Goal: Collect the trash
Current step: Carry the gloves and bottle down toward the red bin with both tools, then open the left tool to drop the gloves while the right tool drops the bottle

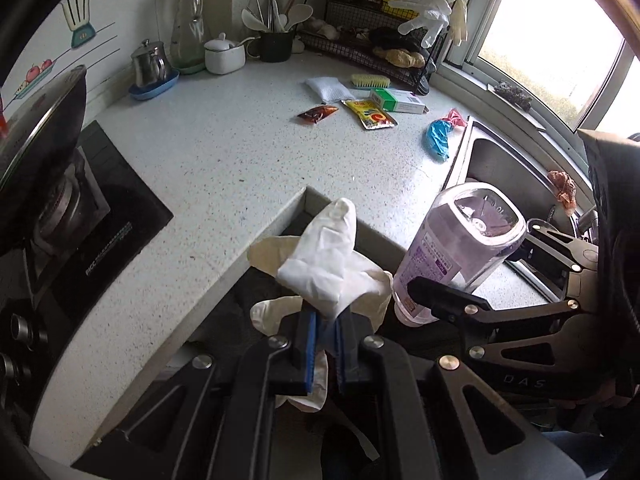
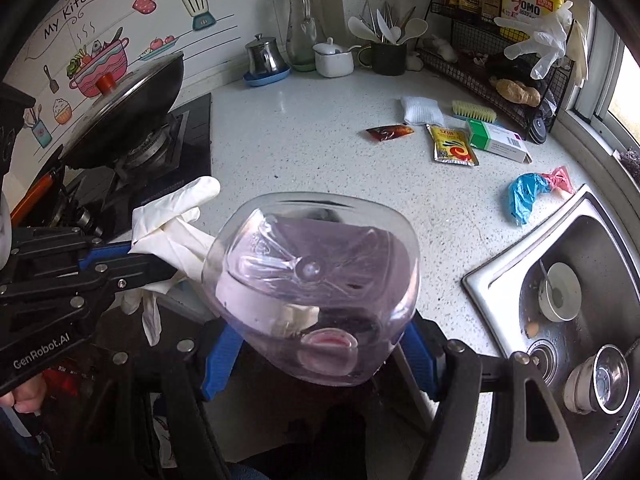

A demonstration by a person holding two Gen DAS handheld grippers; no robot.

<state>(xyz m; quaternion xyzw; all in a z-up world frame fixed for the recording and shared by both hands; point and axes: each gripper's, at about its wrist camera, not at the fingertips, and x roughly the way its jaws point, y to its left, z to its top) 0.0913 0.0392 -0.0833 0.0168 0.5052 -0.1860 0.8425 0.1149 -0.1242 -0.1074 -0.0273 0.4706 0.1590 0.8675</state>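
Note:
My left gripper [image 1: 327,320] is shut on a white disposable glove [image 1: 328,256], held over a dark opening at the counter's front edge; the glove also shows in the right wrist view [image 2: 176,224]. My right gripper [image 2: 320,340] is shut on a clear plastic bottle [image 2: 316,280] with a purple label, seen bottom-first; in the left wrist view the bottle [image 1: 460,248] hangs just right of the glove. On the counter lie a brown sauce packet [image 2: 389,133], a yellow packet [image 2: 452,146], a green-white box [image 2: 498,141] and a blue and pink bag [image 2: 528,192].
A gas stove [image 2: 160,148] with a lidded wok [image 2: 128,108] stands at the left. A sink [image 2: 568,280] with bowls is at the right. A wire rack [image 2: 500,64], utensil cup, jars, a brush [image 2: 474,111] and a white sponge [image 2: 422,109] line the back.

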